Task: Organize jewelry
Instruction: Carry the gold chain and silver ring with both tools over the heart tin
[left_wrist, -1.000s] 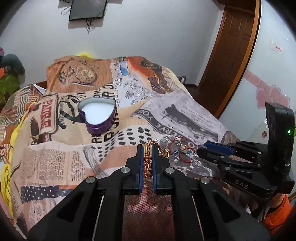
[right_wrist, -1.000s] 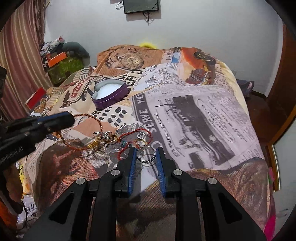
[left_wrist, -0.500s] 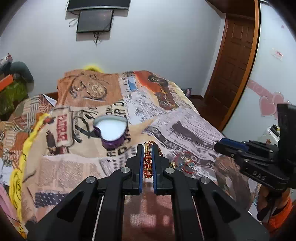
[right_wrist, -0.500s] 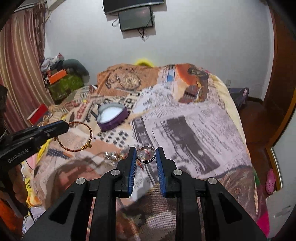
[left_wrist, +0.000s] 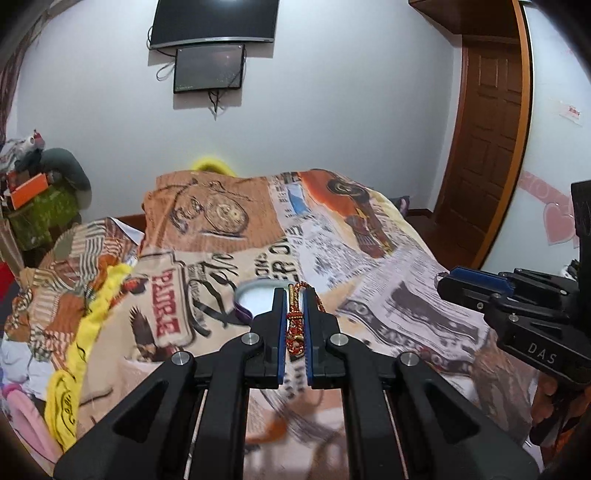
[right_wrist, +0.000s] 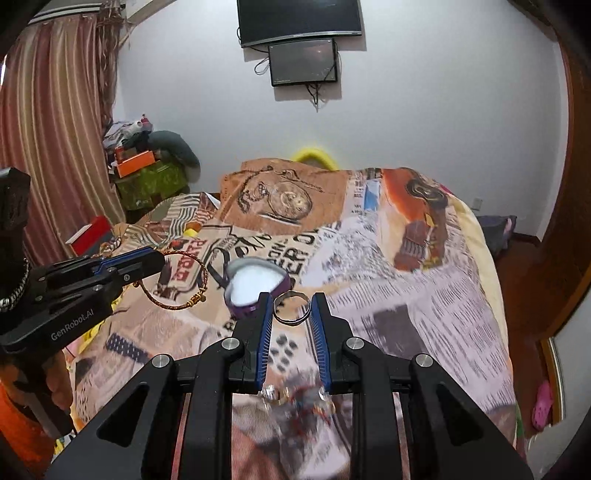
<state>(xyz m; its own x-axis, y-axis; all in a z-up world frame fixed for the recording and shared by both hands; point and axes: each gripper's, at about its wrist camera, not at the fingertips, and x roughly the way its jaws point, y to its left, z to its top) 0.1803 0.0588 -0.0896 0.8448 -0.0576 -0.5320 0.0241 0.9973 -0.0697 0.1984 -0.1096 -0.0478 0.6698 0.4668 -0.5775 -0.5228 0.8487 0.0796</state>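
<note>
Your left gripper (left_wrist: 295, 314) is pinched narrow on the red-and-gold bangle (left_wrist: 294, 326), whose wrapped clasp end sits between the blue pads; from the right wrist camera the bangle's hoop (right_wrist: 177, 280) hangs off that gripper's tip, clear of the bed. Your right gripper (right_wrist: 291, 310) is clamped on a silver ring (right_wrist: 291, 308), the band held edge to edge between the two pads, also lifted off the cover. Below your right gripper, a small heap of leftover jewelry (right_wrist: 295, 400) lies blurred on the bedspread (right_wrist: 406, 295). Just past both sets of fingertips sits the purple heart-shaped box (right_wrist: 255, 286), open, with a white lining, resting on the printed cover. Farther off, two dark screens (left_wrist: 210, 44) hang on the white wall, and a wooden door (left_wrist: 484, 147) stands to the right.
</note>
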